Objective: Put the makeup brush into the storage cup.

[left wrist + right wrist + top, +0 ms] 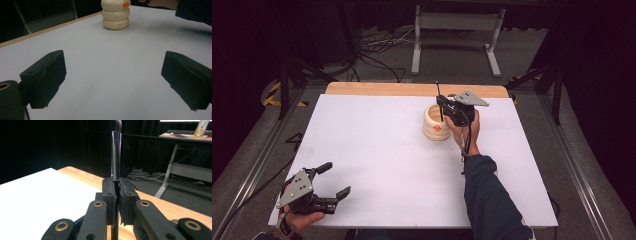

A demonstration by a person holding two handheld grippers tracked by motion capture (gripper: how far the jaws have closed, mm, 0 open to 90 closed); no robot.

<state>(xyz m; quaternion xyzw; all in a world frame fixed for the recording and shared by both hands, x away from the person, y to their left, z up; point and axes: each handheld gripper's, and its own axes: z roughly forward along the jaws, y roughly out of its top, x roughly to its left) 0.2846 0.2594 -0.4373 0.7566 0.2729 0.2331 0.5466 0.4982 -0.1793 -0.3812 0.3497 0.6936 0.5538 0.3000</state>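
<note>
Brush: slim black makeup brush (440,102), held upright, directly above the cream ribbed ceramic holder (435,123).
Right gripper (447,106): clenched on the brush handle.
Left gripper (330,180): spread wide, nothing grasped, well apart at the white table (377,150) near corner.

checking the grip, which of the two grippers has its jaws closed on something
The right gripper, above the cream holder: its jaws pinch a thin black brush. The left gripper rests near the table's corner, open and empty.
</note>
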